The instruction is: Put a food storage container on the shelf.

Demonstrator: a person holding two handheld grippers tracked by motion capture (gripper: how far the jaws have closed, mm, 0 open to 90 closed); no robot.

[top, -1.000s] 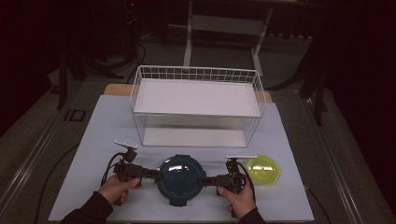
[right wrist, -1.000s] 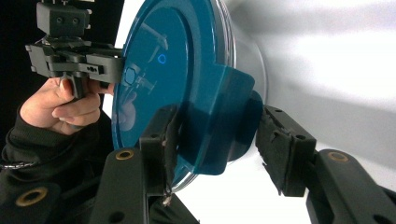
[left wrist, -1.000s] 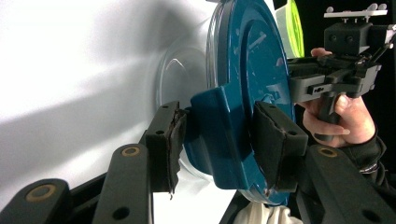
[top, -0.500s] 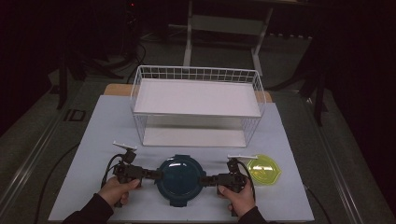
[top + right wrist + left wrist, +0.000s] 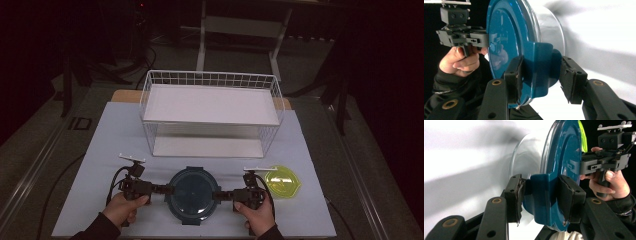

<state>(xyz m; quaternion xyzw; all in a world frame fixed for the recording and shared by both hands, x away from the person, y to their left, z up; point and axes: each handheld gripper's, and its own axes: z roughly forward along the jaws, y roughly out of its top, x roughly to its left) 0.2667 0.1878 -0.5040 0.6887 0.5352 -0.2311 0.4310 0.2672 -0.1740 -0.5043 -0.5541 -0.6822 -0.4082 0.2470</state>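
The left gripper (image 5: pixel 161 189) is set on the left latch tab of the round container's dark teal lid (image 5: pixel 192 193). In the left gripper view the tab (image 5: pixel 544 197) sits between the two pads: the right pad presses against it, while the left pad stands just beside it, and contact there cannot be confirmed. The jaws stand at a medium opening.

The right gripper (image 5: pixel 223 195) is set on the opposite latch tab (image 5: pixel 541 72). Its jaws have just been closing, with the tab between them. The left pad touches the tab; the right pad stands slightly apart from it.

The container stands near the front edge of the white tabletop (image 5: pixel 100 150), between the two hands. Its clear body (image 5: pixel 529 157) shows under the lid. A yellow-green lid (image 5: pixel 282 182) lies flat just beside the right gripper. A white wire basket rack (image 5: pixel 210 80) stands behind the container, toward the table's far edge.

The room beyond the table is dark; a grey floor and table legs are visible.
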